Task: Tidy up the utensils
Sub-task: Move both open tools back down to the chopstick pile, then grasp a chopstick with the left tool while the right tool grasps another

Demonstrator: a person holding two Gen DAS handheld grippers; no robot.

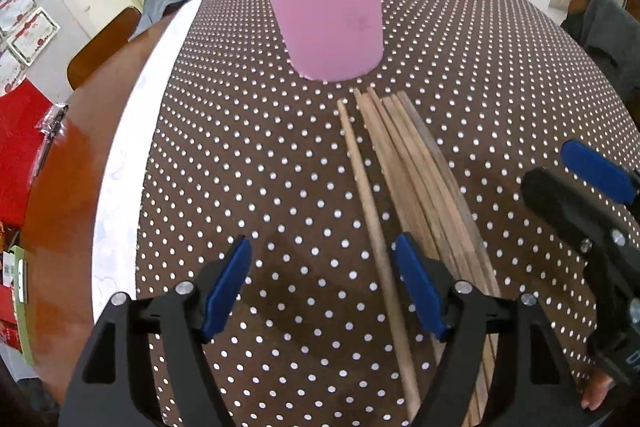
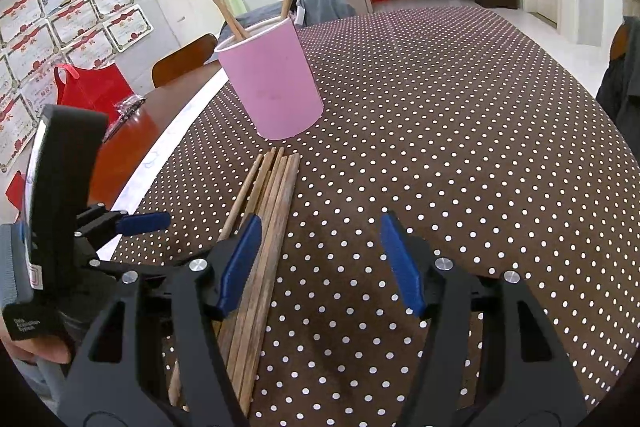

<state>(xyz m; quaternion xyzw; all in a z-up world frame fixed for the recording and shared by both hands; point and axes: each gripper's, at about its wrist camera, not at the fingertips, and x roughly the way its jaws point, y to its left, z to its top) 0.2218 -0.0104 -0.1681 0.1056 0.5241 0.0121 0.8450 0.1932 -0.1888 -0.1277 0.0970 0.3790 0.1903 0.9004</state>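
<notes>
Left wrist: chopsticks [image 1: 416,187] lie under open left gripper [image 1: 320,287].

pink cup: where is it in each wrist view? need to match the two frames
Left wrist: the pink cup stands top centre, just beyond the far tips of the loose chopsticks; its rim is nearly at the frame edge.
Right wrist: the pink cup stands upper left of centre, chopsticks sticking up out of it.
Shared landmark: the loose chopsticks on the dotted tablecloth, pointing at the cup's base.
</notes>
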